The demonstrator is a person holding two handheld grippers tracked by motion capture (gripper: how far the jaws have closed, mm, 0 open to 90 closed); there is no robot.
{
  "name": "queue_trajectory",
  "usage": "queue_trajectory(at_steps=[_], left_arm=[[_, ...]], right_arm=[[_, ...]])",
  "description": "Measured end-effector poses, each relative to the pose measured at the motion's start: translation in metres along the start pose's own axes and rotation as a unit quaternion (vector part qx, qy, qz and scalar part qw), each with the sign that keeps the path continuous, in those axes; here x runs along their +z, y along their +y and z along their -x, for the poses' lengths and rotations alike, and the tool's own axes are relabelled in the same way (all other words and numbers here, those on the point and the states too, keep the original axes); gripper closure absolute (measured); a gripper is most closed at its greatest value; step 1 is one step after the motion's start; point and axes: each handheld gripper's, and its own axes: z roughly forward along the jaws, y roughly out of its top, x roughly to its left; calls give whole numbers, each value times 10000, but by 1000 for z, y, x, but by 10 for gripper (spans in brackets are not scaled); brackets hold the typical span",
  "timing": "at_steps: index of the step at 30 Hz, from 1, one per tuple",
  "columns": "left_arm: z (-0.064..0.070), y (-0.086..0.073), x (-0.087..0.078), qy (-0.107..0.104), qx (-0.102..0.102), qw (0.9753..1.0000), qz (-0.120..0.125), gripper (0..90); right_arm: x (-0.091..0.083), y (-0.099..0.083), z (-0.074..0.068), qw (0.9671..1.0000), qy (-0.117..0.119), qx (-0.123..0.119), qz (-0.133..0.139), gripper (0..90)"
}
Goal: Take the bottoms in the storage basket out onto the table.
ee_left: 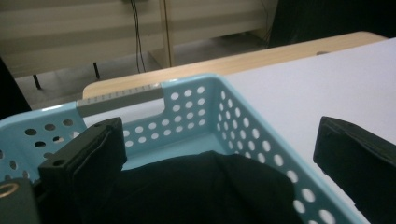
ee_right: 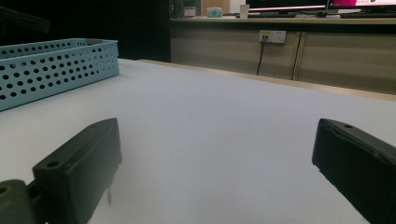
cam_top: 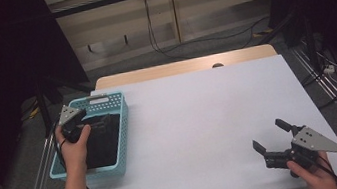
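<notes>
Black cloth [ee_left: 201, 191] in blue basket [ee_left: 243, 121] | my left gripper [ee_left: 219, 163] jaws open above it | right gripper [cam_top: 272, 138] open, idle | risk: jaw snags basket wall, dragging it off the counter [cam_top: 200, 120].

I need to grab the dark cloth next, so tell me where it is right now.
The dark cloth lies inside the blue basket at the table's left edge in the high view, directly under the open left tongs.

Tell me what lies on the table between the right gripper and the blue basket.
Nothing: in the high view, bare white table runs from the right gripper to the blue basket.
</notes>
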Motion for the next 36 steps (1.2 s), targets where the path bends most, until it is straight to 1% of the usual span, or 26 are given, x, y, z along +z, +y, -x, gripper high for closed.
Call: queue_trajectory(at_steps=[2, 4, 5, 9, 11, 14, 17, 18, 19, 22, 25, 26, 27, 28, 29, 30, 31, 32, 33, 36], left_arm=[[-3, -4, 7, 3, 12, 9999, -145, 26], [-6, -7, 12, 39, 105, 9993, -348, 26], [-7, -8, 14, 35, 148, 9990, -410, 26], [-11, -14, 22, -48, 157, 9981, -598, 26], [-13, -18, 25, -49, 170, 9972, -732, 26], [-16, -24, 29, -17, 220, 9948, -996, 28], [-18, -27, 31, 23, 266, 9924, -1201, 30], [-19, -28, 32, 40, 261, 9916, -1266, 30], [-21, -29, 33, 52, 246, 9909, -1319, 30], [-23, -33, 35, 13, 237, 9888, -1473, 33], [-25, -37, 37, 14, 404, 9845, -1705, 33], [-26, -39, 37, 8, 401, 9833, -1773, 33], [-27, -40, 38, 45, 382, 9822, -1840, 30], [-29, -42, 38, 70, 334, 9806, -1929, 24], [-30, -43, 38, 99, 301, 9802, -1955, 17], [-31, -45, 38, 146, 282, 9789, -2017, 13], [-32, -46, 38, 190, 185, 9776, -2089, 7], [-34, -48, 38, 219, 100, 9770, -2119, 1], [-35, -49, 37, 220, 55, 9770, -2122, 1], [-38, -51, 37, 173, -76, 9760, -2172, 1]], right_arm=[[0, -1, 0, 10000, 10, 29, -22, 7], [0, -1, 1, 10000, 29, -8, -38, 7], [0, -1, 1, 10000, 22, -5, -35, 7], [-1, -1, 1, 10000, 38, 0, -14, 7], [-1, -1, 1, 10000, 45, 8, -16, 7], [-1, -1, 1, 10000, 44, 26, -18, 8], [-1, -1, -1, 9999, 77, 63, -20, 7], [-1, -1, -1, 10000, 94, 12, -26, 7], [-1, 0, -2, 10000, 93, 23, -26, 7], [0, -1, -2, 9999, 90, -23, -48, 8], [1, -1, -2, 9999, 102, -5, -62, 9], [1, -1, -1, 9999, 102, -3, -67, 9], [1, -1, -1, 9999, 98, 2, -65, 9], [1, -1, -1, 9999, 92, 20, -55, 9], [0, -1, -1, 9999, 95, 27, -56, 9], [0, -1, -1, 9999, 94, 24, -57, 9], [0, -1, -1, 9999, 102, 16, -59, 9], [0, -1, -1, 9999, 101, 23, -60, 10], [0, -1, -1, 9999, 98, 9, -65, 10], [0, -1, -1, 9999, 91, -24, -87, 13]])
